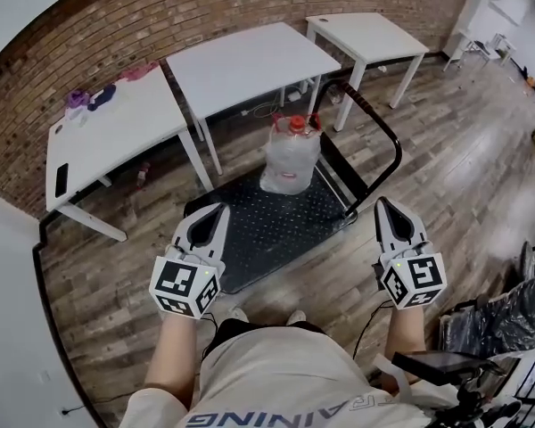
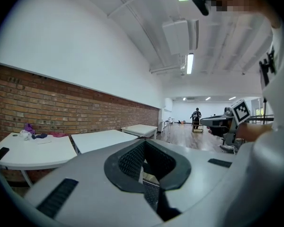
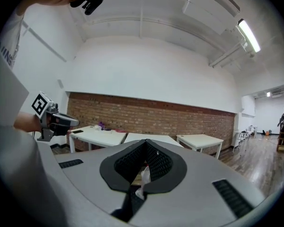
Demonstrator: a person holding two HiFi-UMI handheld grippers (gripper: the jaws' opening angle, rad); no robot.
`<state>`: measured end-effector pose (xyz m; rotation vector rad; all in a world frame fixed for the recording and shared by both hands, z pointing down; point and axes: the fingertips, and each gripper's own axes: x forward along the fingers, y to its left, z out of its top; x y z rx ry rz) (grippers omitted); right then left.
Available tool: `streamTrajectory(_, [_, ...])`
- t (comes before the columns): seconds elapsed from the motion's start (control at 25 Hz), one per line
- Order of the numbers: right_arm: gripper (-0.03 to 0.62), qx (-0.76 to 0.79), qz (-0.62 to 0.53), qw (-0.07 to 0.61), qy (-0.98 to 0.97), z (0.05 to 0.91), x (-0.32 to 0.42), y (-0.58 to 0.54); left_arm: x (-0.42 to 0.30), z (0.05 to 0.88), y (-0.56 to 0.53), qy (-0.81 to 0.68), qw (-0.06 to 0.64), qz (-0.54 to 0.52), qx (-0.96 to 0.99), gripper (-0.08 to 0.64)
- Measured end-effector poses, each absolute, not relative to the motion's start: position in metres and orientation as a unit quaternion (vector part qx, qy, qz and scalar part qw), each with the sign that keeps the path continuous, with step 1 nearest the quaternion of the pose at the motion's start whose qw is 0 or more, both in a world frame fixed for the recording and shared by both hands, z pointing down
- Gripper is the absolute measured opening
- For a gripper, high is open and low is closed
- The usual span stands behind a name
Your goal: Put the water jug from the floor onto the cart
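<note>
The clear water jug (image 1: 292, 154), with red caps and a red label, stands upright at the far end of the black cart deck (image 1: 267, 226), just in front of the cart's black handle bar (image 1: 388, 141). My left gripper (image 1: 216, 209) hovers over the deck's near left corner, its jaws together and nothing in them. At the cart's near right corner is my right gripper (image 1: 383, 201), also shut and holding nothing. Both are well short of the jug. In the right gripper view a sliver of the jug (image 3: 143, 176) shows through the notch between the jaws of my right gripper (image 3: 144, 143).
Three white tables (image 1: 241, 61) stand along the brick wall (image 1: 98, 34) behind the cart. The left table carries a phone (image 1: 61, 180) and purple items (image 1: 89, 98). Black equipment (image 1: 499, 324) sits at the lower right. A person (image 2: 196, 117) stands far down the hall.
</note>
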<state>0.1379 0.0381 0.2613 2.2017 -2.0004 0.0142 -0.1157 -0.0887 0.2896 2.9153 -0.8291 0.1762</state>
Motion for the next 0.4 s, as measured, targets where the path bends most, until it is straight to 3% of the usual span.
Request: streamTrajectory(0.4, [0.003, 0.744, -0.007, 0.124, -0.656, 0.255, 0.118, 0.018, -0.134, 0.301, -0.108, -0.260, 0.081, 0.063, 0.960, 0.000])
